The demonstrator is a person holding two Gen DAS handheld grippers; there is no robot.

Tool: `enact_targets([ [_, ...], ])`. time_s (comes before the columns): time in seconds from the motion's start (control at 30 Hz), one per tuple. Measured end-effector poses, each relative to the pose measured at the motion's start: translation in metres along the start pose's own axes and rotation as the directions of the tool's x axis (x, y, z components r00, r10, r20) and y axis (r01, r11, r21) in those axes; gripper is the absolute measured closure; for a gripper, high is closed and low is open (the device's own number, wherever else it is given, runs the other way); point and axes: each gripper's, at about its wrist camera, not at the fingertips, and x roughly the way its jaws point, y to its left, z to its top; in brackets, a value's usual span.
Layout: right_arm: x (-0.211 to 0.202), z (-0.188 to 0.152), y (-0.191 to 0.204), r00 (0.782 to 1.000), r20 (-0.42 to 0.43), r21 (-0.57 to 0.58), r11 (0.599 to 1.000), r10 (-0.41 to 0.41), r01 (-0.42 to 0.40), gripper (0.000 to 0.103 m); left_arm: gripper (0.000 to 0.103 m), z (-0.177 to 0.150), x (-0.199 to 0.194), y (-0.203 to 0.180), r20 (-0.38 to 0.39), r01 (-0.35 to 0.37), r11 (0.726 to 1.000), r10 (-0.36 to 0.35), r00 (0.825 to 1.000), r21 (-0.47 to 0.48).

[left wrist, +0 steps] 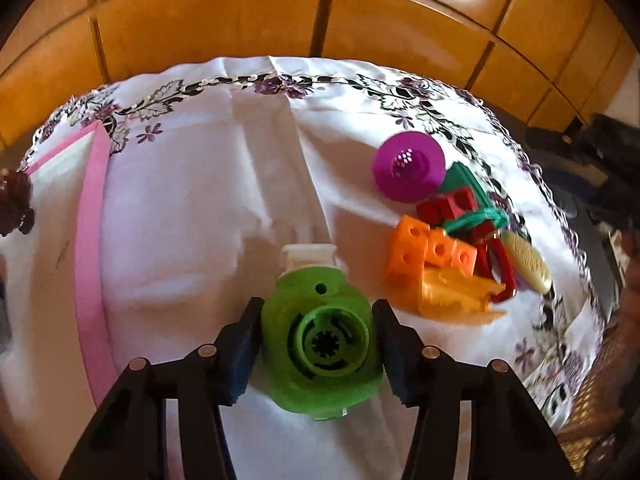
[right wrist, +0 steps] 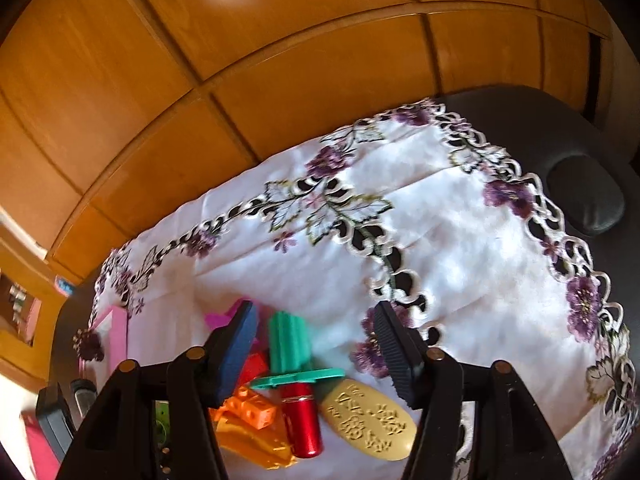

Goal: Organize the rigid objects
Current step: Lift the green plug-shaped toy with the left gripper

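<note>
My left gripper (left wrist: 316, 332) is shut on a green round plastic piece (left wrist: 320, 320) with a hub in its middle; a clear white part (left wrist: 308, 254) sticks out beyond it. To its right lies a pile: a purple disc (left wrist: 408, 166), red blocks (left wrist: 448, 204), orange blocks (left wrist: 428, 254) and a yellow oval (left wrist: 526, 262). My right gripper (right wrist: 316, 344) is open above that pile. Below its jaws are a teal ribbed piece (right wrist: 286, 340), a red cylinder (right wrist: 302, 420), the embossed yellow oval (right wrist: 368, 424) and orange blocks (right wrist: 252, 404). Its pads touch nothing.
A white tablecloth (left wrist: 208, 208) with purple flower embroidery covers the table. A pink-edged tray (left wrist: 92, 240) sits at the left side, also seen as the pink tray (right wrist: 116, 332). Wooden cabinet doors (left wrist: 240, 20) stand behind the table. A dark seat (right wrist: 584, 196) is at the right.
</note>
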Motion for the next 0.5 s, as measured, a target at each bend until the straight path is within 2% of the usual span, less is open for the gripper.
enact_targets([
  [0.1, 0.005, -0.001, 0.001, 1.0, -0.025, -0.013, 1.0, -0.015, 0.015, 0.067, 0.05, -0.012, -0.003, -0.004, 0.038, -0.02, 0.999, 0.019, 0.999, 0.043],
  [0.13, 0.006, -0.002, 0.001, 0.999, -0.03, -0.015, 1.0, -0.011, 0.011, 0.068, 0.051, -0.014, -0.004, -0.004, 0.045, -0.021, 0.999, 0.019, 0.999, 0.046],
  [0.37, 0.01, -0.007, 0.016, 0.996, -0.055, -0.067, 0.995, 0.066, -0.07, 0.069, 0.051, -0.022, -0.006, -0.004, 0.076, -0.02, 0.998, 0.016, 0.997, 0.06],
  [0.5, 0.012, -0.015, 0.046, 0.992, -0.079, -0.203, 0.973, 0.097, -0.112, 0.069, 0.051, -0.025, -0.007, -0.005, 0.087, -0.027, 0.997, 0.021, 0.996, 0.074],
])
